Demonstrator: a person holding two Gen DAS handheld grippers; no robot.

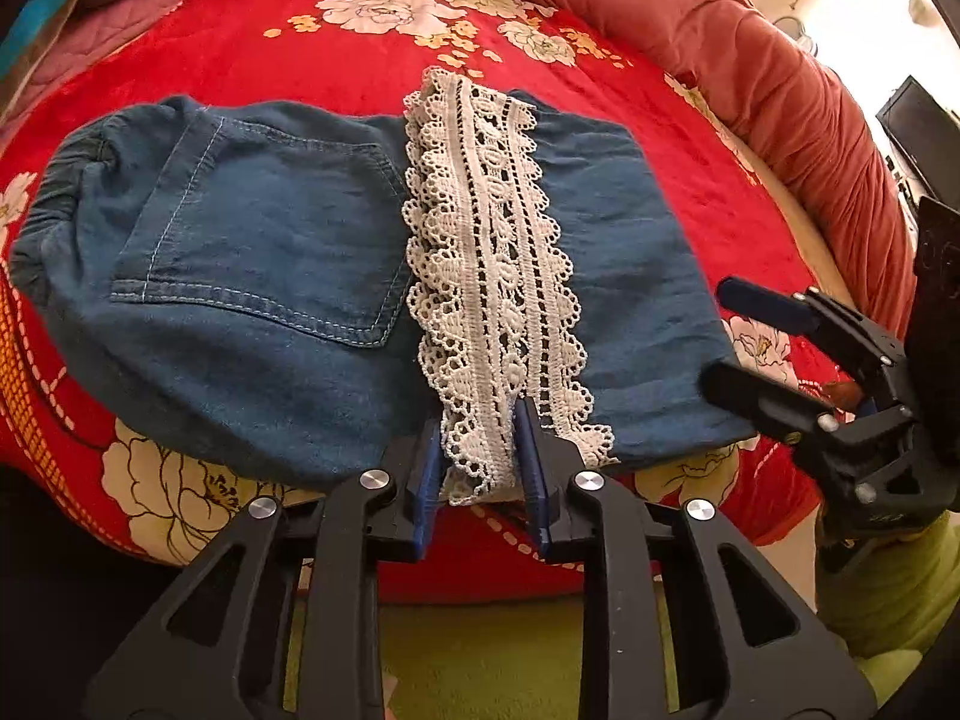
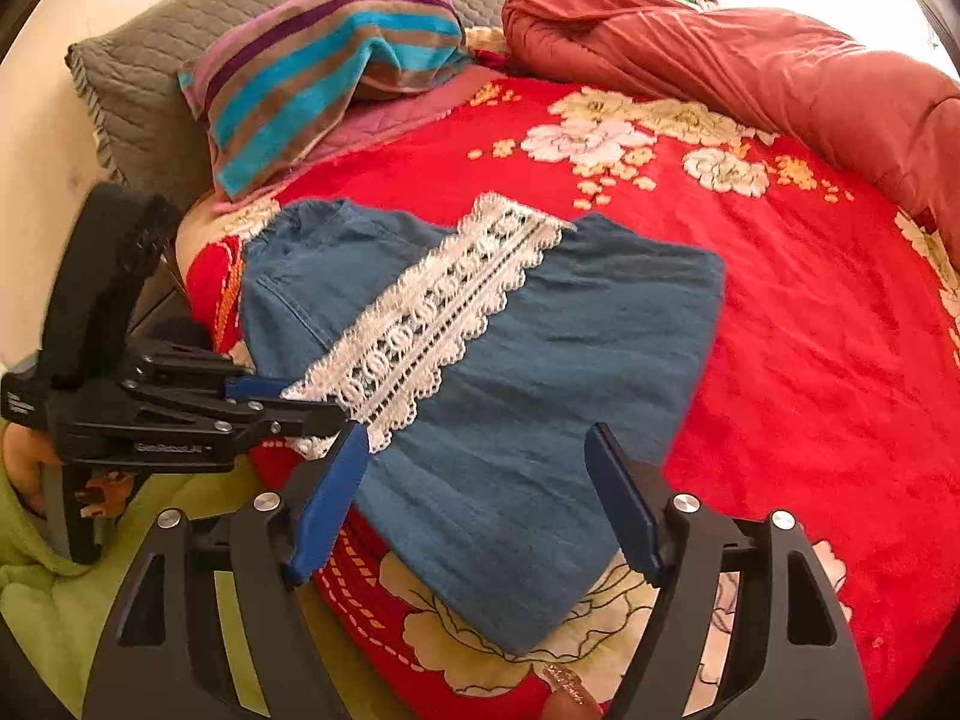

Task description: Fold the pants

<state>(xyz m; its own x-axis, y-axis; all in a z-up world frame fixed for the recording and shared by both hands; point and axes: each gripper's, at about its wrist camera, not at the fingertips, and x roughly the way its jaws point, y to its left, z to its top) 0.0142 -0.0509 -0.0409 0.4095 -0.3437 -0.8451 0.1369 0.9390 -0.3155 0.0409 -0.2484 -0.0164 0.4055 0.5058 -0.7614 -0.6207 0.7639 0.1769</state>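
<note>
Blue denim pants (image 1: 270, 228) lie folded on the bed, back pocket up, with a white lace hem (image 1: 486, 240) running across the middle. My left gripper (image 1: 480, 468) is shut on the near end of that lace at the bed's front edge. In the right wrist view the same grip shows at the left, left gripper (image 2: 318, 408) pinching the lace hem (image 2: 432, 312). My right gripper (image 2: 480, 480) stands open, its blue pads wide apart just over the near fold of the pants (image 2: 540, 360). From the left wrist view the right gripper (image 1: 717, 333) hovers at the denim's right corner.
The bed carries a red floral blanket (image 2: 810, 330). A striped pillow (image 2: 324, 78) and a grey quilted pillow (image 2: 198, 42) lie at the head. A rolled red duvet (image 2: 750, 60) runs along the far side. Green cloth (image 2: 36, 588) and a person's hand are at the near edge.
</note>
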